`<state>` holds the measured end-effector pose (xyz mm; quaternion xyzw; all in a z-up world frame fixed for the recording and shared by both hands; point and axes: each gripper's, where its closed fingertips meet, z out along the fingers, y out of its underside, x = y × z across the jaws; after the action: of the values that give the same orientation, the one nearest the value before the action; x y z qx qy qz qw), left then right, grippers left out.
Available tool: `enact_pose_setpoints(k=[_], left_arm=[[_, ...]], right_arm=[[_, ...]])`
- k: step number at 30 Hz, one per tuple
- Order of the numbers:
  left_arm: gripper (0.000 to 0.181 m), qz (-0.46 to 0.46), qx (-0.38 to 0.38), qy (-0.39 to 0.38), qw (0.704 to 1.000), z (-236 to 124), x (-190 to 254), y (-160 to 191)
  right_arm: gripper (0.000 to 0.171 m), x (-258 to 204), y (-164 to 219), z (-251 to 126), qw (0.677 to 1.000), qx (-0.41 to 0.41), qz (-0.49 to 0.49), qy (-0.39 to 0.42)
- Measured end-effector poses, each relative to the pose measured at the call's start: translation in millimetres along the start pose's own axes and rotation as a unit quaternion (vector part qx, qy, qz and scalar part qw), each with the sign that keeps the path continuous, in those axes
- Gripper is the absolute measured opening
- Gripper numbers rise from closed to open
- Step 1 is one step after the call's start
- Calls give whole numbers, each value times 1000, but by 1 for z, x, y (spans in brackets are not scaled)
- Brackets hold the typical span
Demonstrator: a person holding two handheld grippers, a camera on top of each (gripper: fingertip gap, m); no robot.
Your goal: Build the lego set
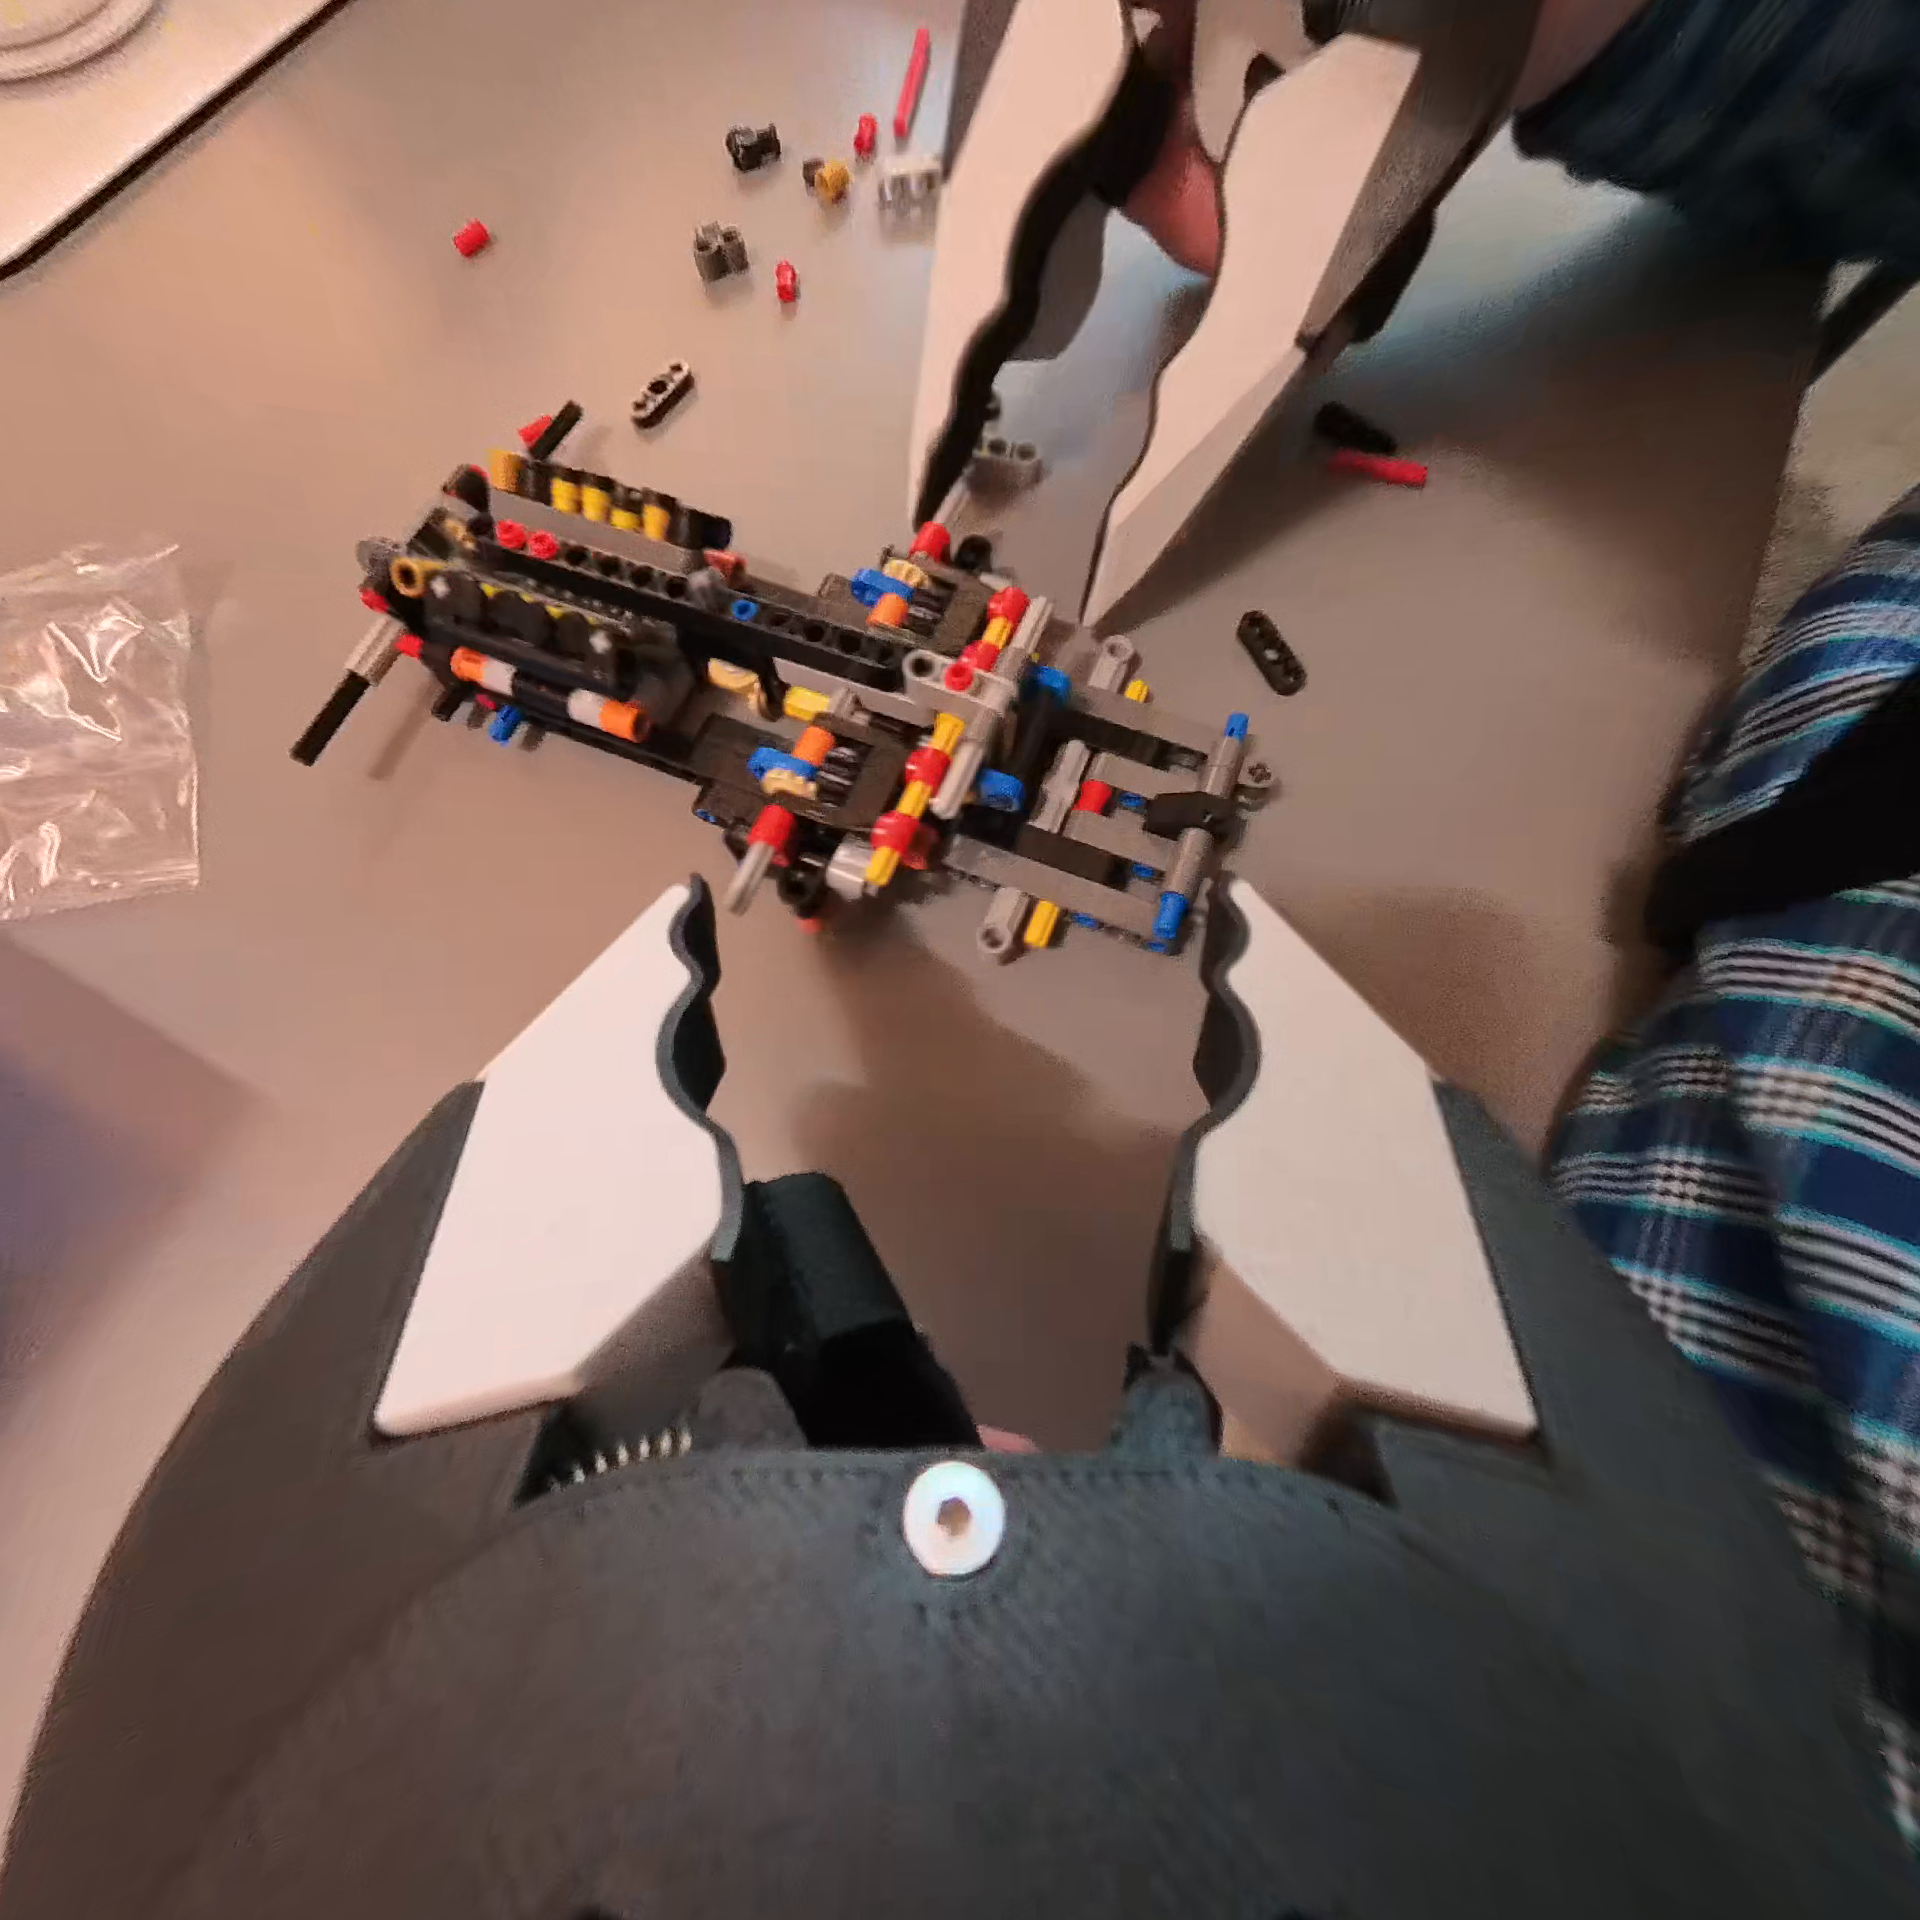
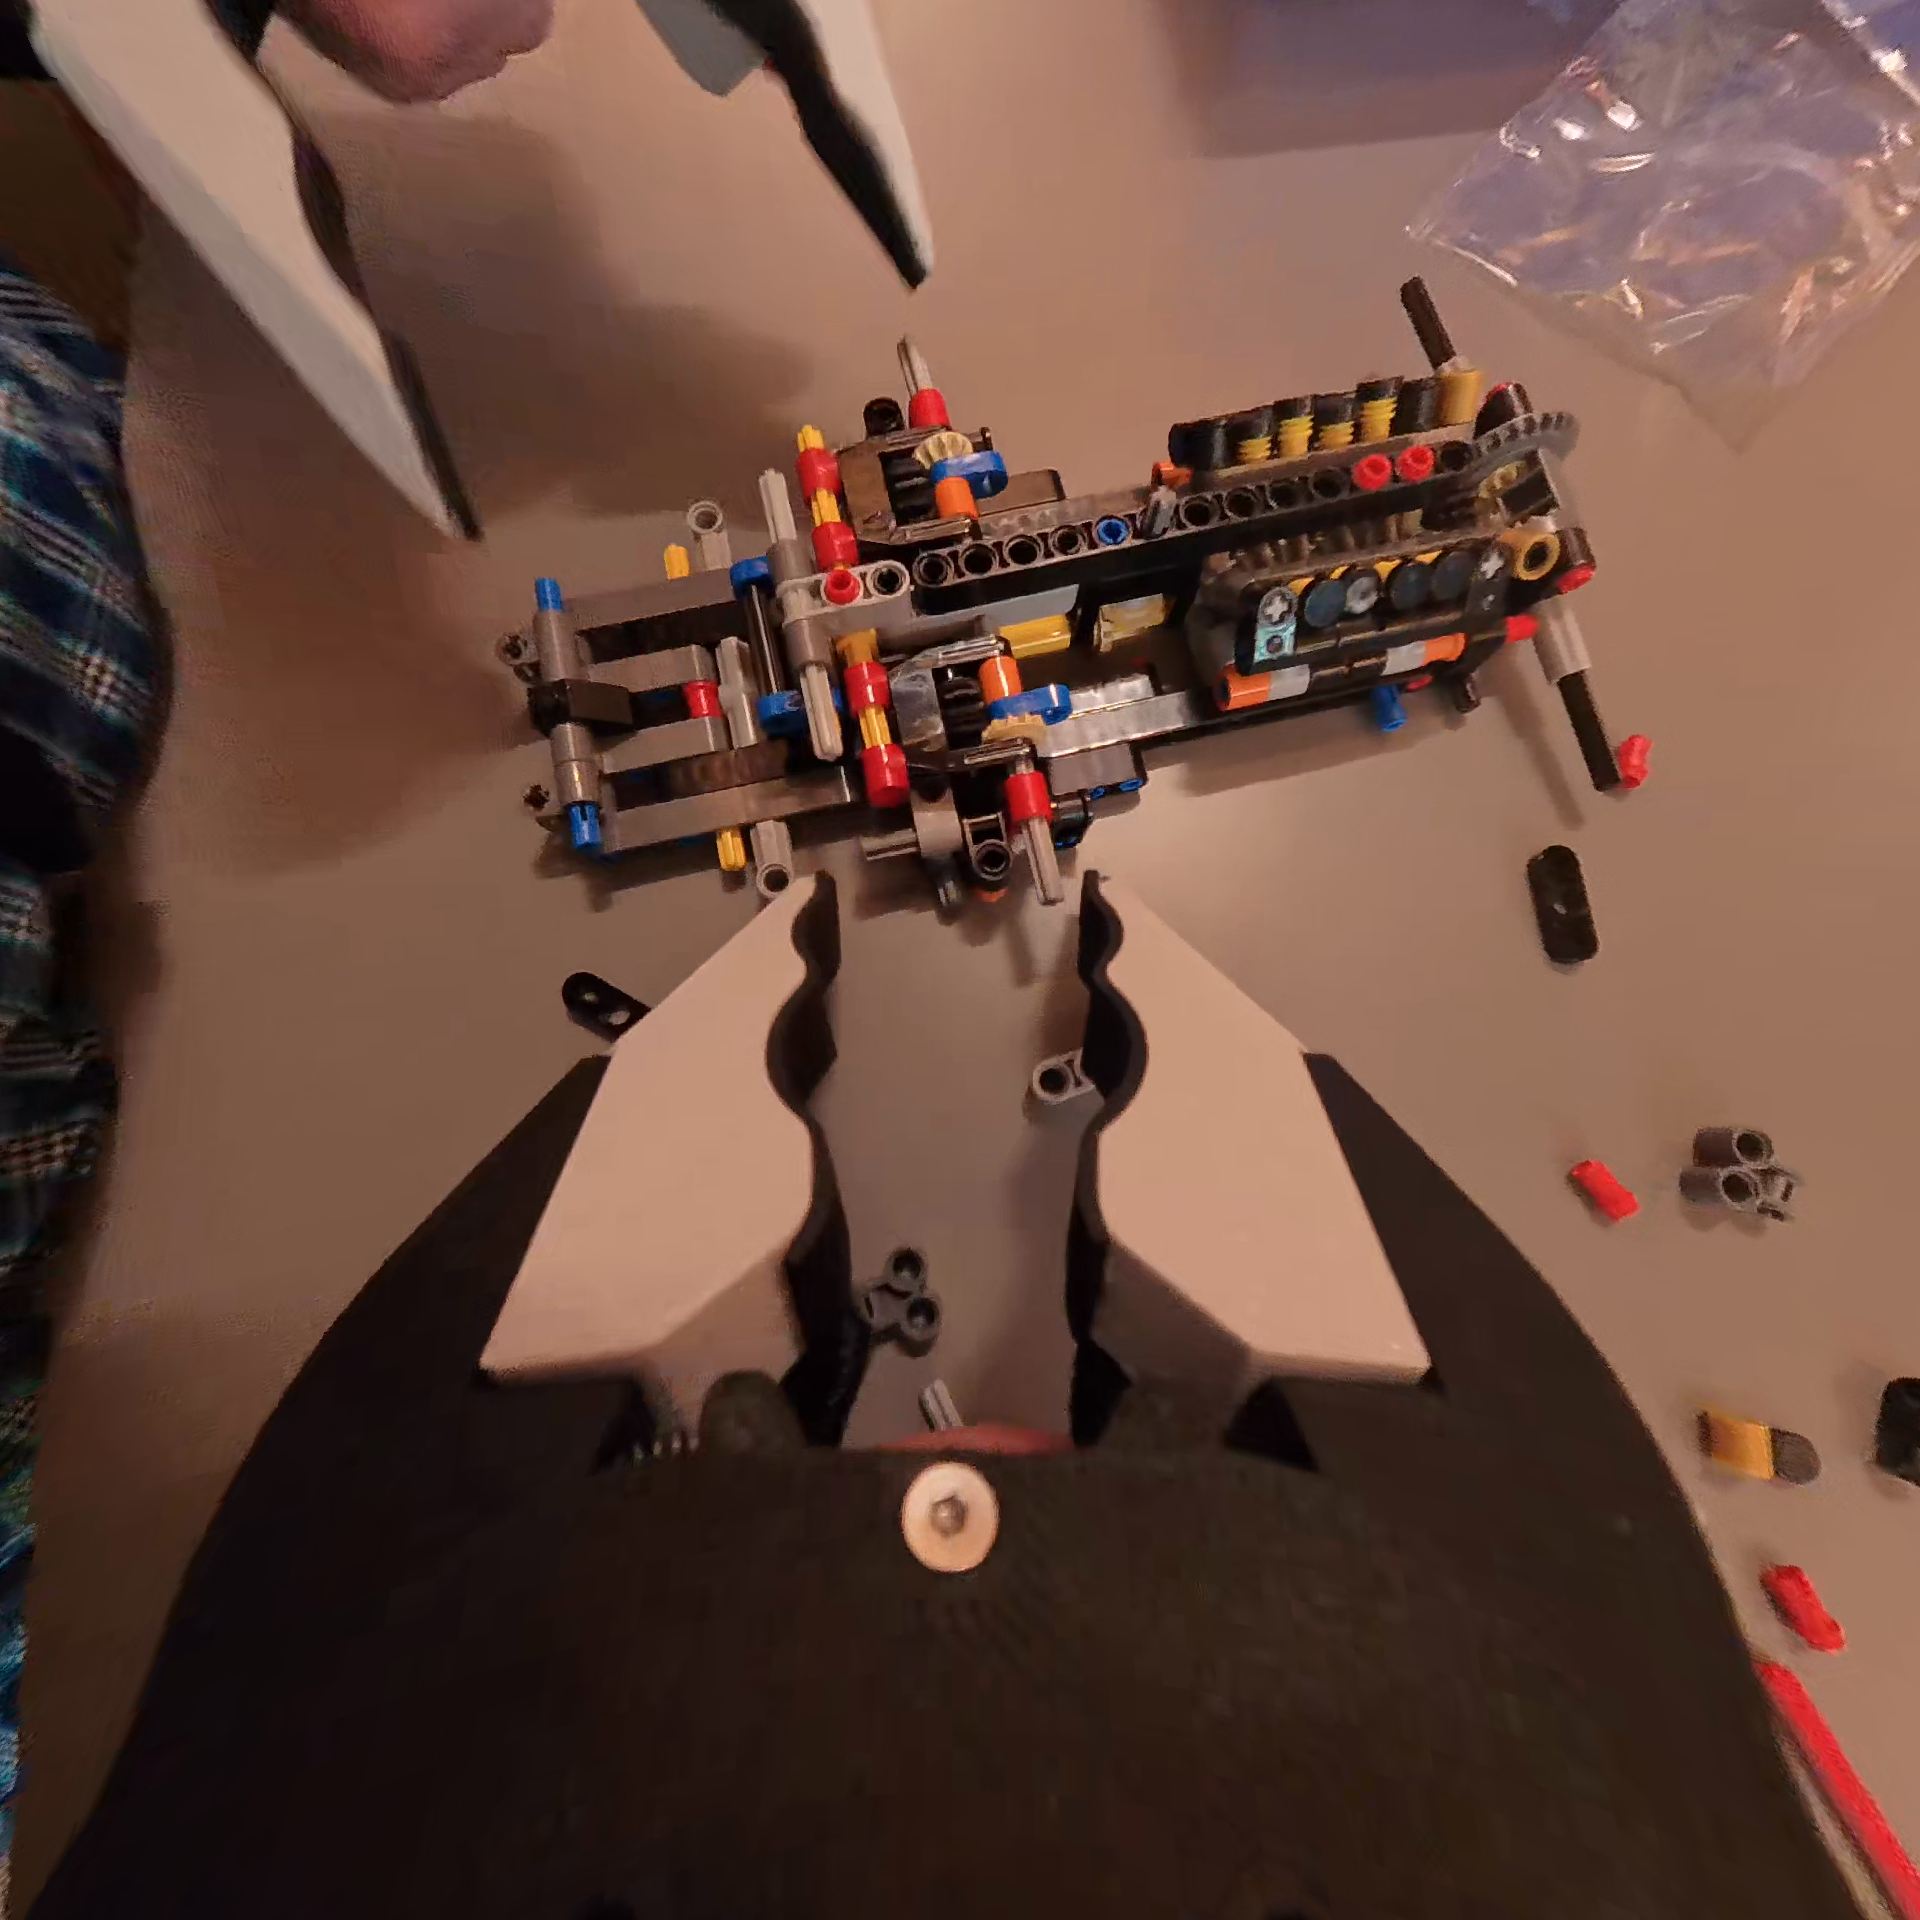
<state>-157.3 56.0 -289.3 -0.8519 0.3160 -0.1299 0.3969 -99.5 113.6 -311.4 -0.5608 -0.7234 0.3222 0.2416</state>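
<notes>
Both grippers' jaws gape (empty) beside chassis (image 2: 1018, 634).

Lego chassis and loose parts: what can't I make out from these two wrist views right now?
- Chassis underside: hidden, it lies flat on the table.
- Small grey connector, right wrist view: half covered by the right gripper finger.
- Red axle, right wrist view: cut off by the edge.
- Loose pieces, left wrist view: too blurred to identify.

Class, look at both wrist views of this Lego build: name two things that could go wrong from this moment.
1. Both the left gripper and right gripper are open at opposite sides of the half-built model; pushing unevenly could slide it or knock off its protruding axles.
2. A small grey connector lies by the right gripper's finger and could get pinched or flicked away.
</notes>
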Motion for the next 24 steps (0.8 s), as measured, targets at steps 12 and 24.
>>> enact_pose_setpoints(k=[12,24], left_arm=[[72,-8,-62,-143,988,-8,-43,31],[72,34,-115,-257,959,-33,-107,51]], right_arm=[[41,-23,-14,13,1000,10,-13,-20],[50,-29,-24,18,999,10,-43,-25]])
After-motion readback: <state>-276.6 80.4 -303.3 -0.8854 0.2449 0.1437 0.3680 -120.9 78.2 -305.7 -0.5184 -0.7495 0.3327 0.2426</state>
